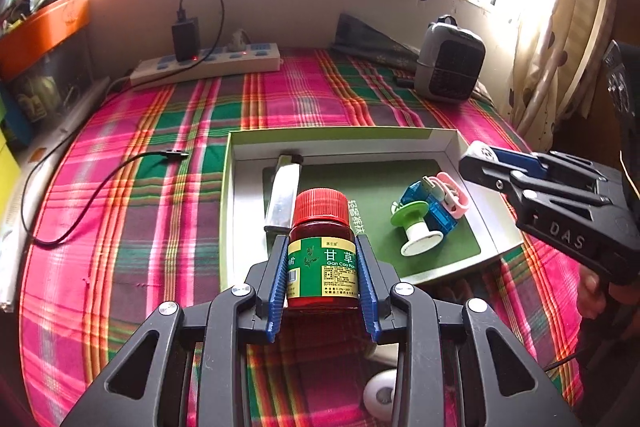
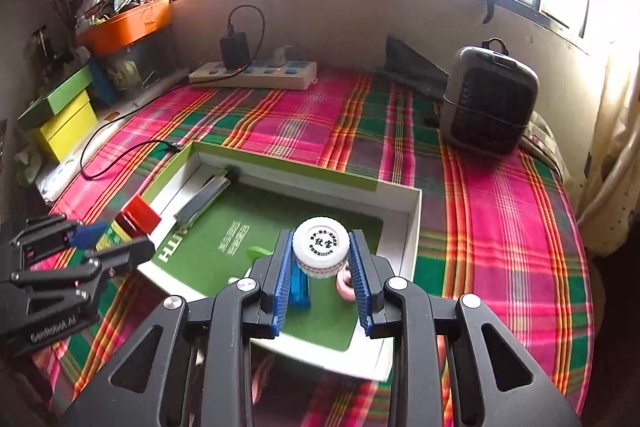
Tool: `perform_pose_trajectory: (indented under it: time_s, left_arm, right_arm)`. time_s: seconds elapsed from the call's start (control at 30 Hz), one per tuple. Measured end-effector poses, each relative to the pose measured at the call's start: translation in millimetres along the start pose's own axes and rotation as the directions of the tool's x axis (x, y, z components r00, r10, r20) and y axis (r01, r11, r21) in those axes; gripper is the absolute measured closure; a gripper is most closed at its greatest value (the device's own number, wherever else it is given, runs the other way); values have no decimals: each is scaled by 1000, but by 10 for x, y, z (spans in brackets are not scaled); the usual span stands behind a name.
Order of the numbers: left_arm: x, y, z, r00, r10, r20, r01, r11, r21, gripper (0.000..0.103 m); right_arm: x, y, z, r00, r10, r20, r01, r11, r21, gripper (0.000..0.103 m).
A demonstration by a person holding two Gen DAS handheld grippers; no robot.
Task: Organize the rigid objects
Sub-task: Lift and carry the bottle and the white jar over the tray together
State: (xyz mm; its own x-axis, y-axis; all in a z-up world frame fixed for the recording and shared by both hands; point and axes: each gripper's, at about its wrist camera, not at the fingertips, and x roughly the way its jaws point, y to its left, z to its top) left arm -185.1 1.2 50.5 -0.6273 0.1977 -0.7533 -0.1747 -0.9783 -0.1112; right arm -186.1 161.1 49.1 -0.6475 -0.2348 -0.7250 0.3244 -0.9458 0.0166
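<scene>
Left wrist view: the left claw (image 1: 323, 267) pinches one small red plastic bottle (image 1: 323, 247) between its two ribbed blue pads, which press on its green and yellow label. The bottle stands upright, its ridged red cap uppermost, held above the near edge of a shallow cardboard tray (image 1: 344, 141) with white walls, a lime rim and a dark green floor. The tray lies on a plaid cloth (image 1: 168, 187) of pink, green and orange covering the worktop. In the tray lie one long flat silver metal bar (image 1: 283, 191), one green and white spool (image 1: 416, 227), one clear blue plastic block (image 1: 434, 205) and one pink clip (image 1: 454, 193). At the right, the right claw (image 1: 486, 157) grips one white round jar (image 1: 479, 150) over the tray's far right corner. One white power strip (image 1: 208, 65) and one grey rounded heater (image 1: 448, 59) stand by the wall.

Right wrist view: the right claw (image 2: 322, 255) pinches the white jar (image 2: 320, 245), a squat cylinder with black print on its round lid, over the green floor of the tray (image 2: 412, 219). At the left, the left claw (image 2: 116, 241) carries the red bottle (image 2: 138, 215), tilted in this view, beside the tray's left edge. The blue block (image 2: 299, 287) and the pink clip (image 2: 344, 285) lie below the jar.
</scene>
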Motion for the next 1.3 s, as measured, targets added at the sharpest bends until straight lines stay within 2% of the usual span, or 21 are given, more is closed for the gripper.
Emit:
perform_pose_trajectory:
  time_s: [0.33,0.8,1.3]
  left_arm:
    - [224,-49,69,1000,-2,-27,3,1000,10,72]
    - [437,-95,98,997,-13,-72,14,1000,20,72]
    - [565,-135,78,995,-9,-103,13,999,33,72]
  right_arm:
    - [317,-120,163,999,11,-32,-10,1000,27,74]
    - [649,-150,217,994,88,-67,-85,995,43,74]
    - [821,-125,208,991,79,-108,-76,997,34,74]
